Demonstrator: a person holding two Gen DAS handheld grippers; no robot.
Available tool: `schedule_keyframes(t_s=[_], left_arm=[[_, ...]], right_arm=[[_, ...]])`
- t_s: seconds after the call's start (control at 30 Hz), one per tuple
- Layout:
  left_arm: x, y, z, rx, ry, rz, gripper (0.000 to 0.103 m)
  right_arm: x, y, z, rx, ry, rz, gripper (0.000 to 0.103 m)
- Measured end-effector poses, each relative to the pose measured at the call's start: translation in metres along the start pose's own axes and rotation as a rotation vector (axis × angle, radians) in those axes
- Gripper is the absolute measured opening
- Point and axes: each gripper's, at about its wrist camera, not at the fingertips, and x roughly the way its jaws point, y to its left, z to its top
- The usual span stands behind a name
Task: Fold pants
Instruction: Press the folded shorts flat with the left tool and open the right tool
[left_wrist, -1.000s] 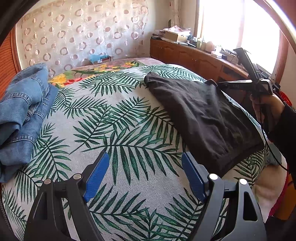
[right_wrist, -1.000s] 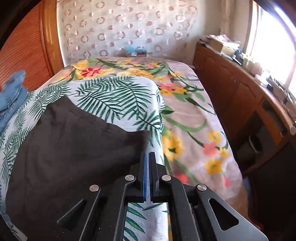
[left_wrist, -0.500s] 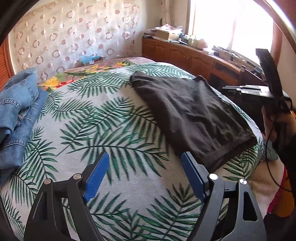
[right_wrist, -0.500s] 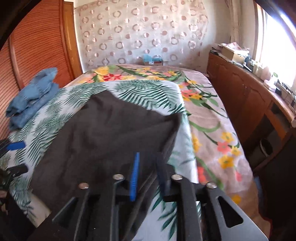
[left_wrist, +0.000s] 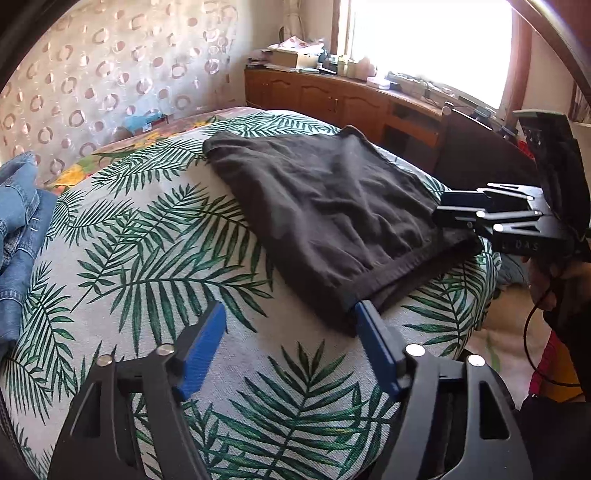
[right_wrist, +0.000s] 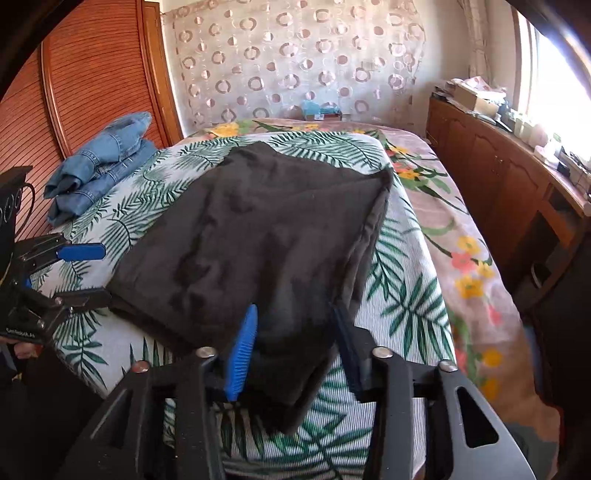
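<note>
So, nearest in the right wrist view: right gripper (right_wrist: 293, 341) with jaws partly apart, just been opening, and the near corner of the black pants (right_wrist: 266, 236) lying loose in the gap between the blue pads; cloth looks slack there, not pinched. That corner droops over the near edge of the palm-leaf bedspread (right_wrist: 406, 295).

Left gripper (left_wrist: 288, 345) has jaws fairly wide, just been closing a bit, nothing between them. Its right pad tip sits right at the near hem corner of the pants; can't tell if it touches. Bare bedspread shows in the gap.

Pants are folded into a flat dark slab on the bedspread, right half of it as the left wrist camera sees things. Long axis runs from the near bed edge away toward the circle-patterned curtain (right_wrist: 295, 62), angled slightly left going far. Near end is at the grippers, the far end well up the bedspread. Surface has light wrinkles.

Left of the pants, well apart, a pile of blue jeans (right_wrist: 99, 166) on the far-left part of the bedspread. Right of the pants, beyond the floral sheet (right_wrist: 461, 229), a wooden cabinet (right_wrist: 498, 158) under the window.
</note>
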Motion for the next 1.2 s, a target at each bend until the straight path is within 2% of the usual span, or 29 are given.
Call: schedule_keyframes(t_s=[0.03, 0.13, 0.2, 0.33, 0.4, 0.5, 0.7, 0.93, 1.2], left_arm=[[0.000, -0.001, 0.000, 0.001, 0.000, -0.003, 0.068], [0.003, -0.004, 0.000, 0.013, 0.004, -0.015, 0.055], [0.004, -0.007, 0.001, 0.023, 0.004, -0.026, 0.041], [0.004, -0.015, 0.002, 0.052, -0.002, -0.041, 0.025], [0.003, -0.018, 0.002, 0.057, -0.006, -0.052, 0.013], [-0.005, -0.022, 0.003, 0.063, -0.029, -0.062, 0.005], [-0.025, -0.027, 0.002, 0.068, -0.054, -0.085, 0.004], [-0.013, -0.025, -0.008, 0.053, -0.010, -0.087, 0.004], [-0.012, -0.023, -0.008, 0.038, -0.008, -0.071, 0.004]], right_arm=[[0.001, 0.000, -0.002, 0.005, 0.001, -0.008, 0.050], [-0.002, 0.001, -0.008, 0.019, 0.002, -0.015, 0.050], [-0.005, 0.002, -0.012, 0.022, 0.001, -0.022, 0.050], [-0.005, 0.011, -0.013, 0.034, 0.002, -0.029, 0.050], [-0.005, 0.012, -0.015, 0.035, -0.001, -0.029, 0.051], [-0.005, 0.013, -0.015, 0.035, -0.002, -0.030, 0.051], [-0.005, 0.012, -0.017, 0.035, -0.006, -0.028, 0.051], [-0.008, 0.010, -0.016, 0.037, -0.001, -0.029, 0.051], [-0.022, 0.010, -0.022, 0.047, -0.020, -0.026, 0.050]])
